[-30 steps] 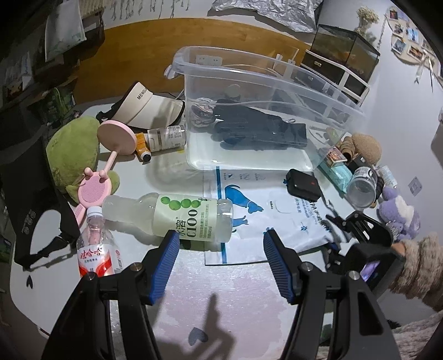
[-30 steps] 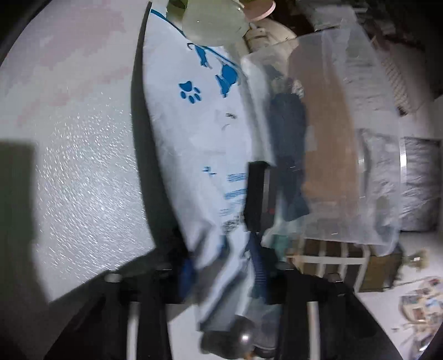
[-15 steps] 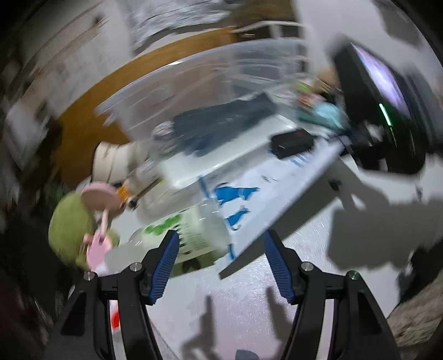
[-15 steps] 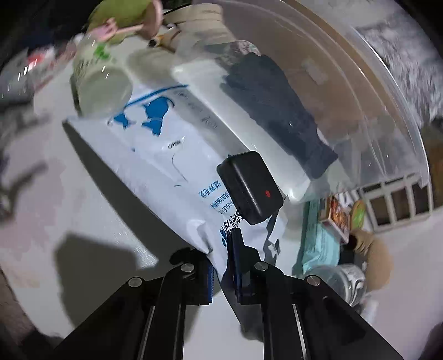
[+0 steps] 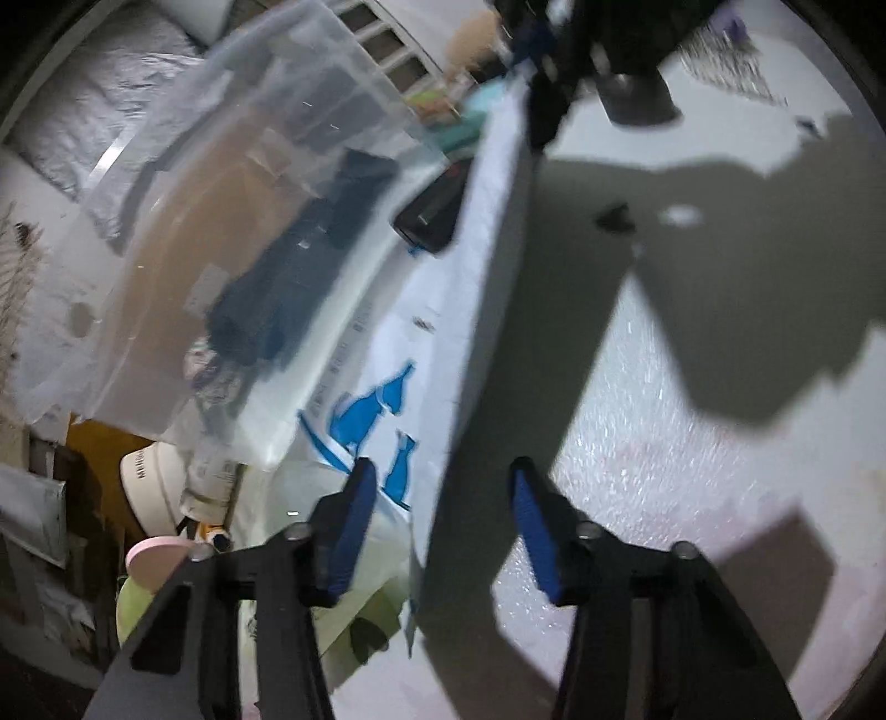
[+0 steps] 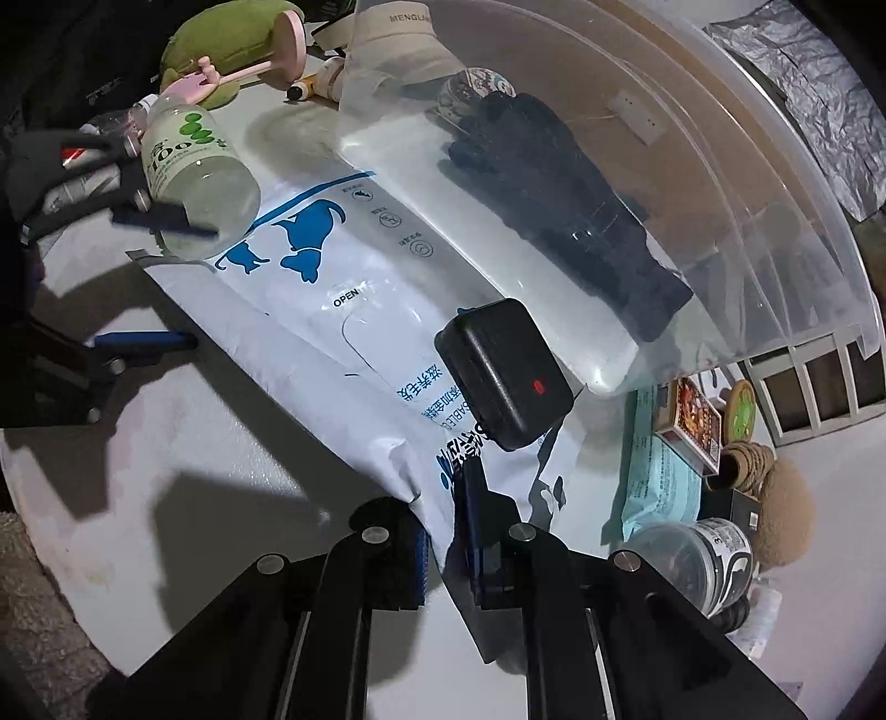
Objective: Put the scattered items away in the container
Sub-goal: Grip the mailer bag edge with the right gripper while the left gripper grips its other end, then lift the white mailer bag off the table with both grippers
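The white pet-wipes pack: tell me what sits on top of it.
A black case with a red dot lies on the white pet-wipes pack. The green-label bottle overlaps its far corner. The right tongs pinch its near edge, covering that part.

You are working in a lived-in home room, probably a bedroom or living room. The white textured tabletop (image 6: 232,443) in front of you is strewn with personal clutter: a green plush toy (image 6: 232,33), a pink stand mirror (image 6: 277,50), a cream sun visor cap (image 6: 398,39) and a brown fuzzy pompom (image 6: 783,515). Behind the clear plastic storage bin (image 6: 747,183) stands a white slatted shelf (image 6: 819,376).
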Available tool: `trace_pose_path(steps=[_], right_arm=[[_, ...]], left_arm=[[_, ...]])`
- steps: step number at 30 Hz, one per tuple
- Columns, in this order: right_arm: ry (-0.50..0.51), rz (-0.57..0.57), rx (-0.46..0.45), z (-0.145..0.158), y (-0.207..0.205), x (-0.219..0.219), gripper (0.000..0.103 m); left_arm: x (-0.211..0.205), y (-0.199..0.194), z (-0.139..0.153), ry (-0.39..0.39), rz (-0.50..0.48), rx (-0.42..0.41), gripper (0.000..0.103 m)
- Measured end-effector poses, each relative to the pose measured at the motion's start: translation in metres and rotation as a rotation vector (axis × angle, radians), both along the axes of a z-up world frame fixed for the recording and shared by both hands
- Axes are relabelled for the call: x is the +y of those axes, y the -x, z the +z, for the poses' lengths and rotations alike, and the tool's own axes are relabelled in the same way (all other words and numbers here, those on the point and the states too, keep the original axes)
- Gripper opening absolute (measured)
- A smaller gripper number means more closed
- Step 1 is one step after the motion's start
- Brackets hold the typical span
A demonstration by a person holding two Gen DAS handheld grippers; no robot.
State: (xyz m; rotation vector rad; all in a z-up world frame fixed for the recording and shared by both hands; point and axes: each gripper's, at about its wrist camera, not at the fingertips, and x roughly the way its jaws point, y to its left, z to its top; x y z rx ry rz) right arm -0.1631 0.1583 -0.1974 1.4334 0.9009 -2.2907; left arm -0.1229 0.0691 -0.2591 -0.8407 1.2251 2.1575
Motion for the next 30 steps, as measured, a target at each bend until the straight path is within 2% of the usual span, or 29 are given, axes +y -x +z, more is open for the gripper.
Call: trace_pose_path(steps=[2, 4, 7, 13, 16, 19, 21, 24, 30], right_arm=[[0.009, -0.007, -0.005, 0.0, 0.001, 0.001, 0.012], [0.016, -0.015, -0.005, 0.002, 0.002, 0.001, 0.012], [0.039, -0.046, 0.024, 0.012, 0.005, 0.004, 0.011], [0.11, -0.16, 0.059, 0.042, 0.006, 0.023, 0.01], [0.133, -0.207, 0.061, 0.058, -0.007, 0.036, 0.009], [0.16, -0.246, 0.071, 0.077, -0.026, 0.048, 0.008], [0.167, -0.255, 0.093, 0.09, -0.042, 0.051, 0.008], [0.17, -0.254, 0.081, 0.084, -0.056, 0.052, 0.008], [0.108, -0.144, 0.095, 0.069, -0.077, 0.036, 0.008]], left_arm=[[0.001, 0.007, -0.002, 0.011, 0.01, -0.03, 0.01], [0.0, 0.018, -0.001, -0.003, 0.05, -0.066, 0.005], [0.0, 0.03, 0.013, -0.075, 0.118, -0.116, 0.004], [0.009, 0.03, 0.046, -0.155, 0.152, -0.093, 0.004], [0.014, 0.025, 0.069, -0.213, 0.155, -0.088, 0.004], [0.018, 0.015, 0.103, -0.274, 0.143, -0.046, 0.004], [0.017, 0.012, 0.119, -0.326, 0.151, -0.059, 0.004], [0.02, 0.01, 0.114, -0.33, 0.156, -0.082, 0.003], [0.013, 0.009, 0.102, -0.352, 0.196, -0.147, 0.003]])
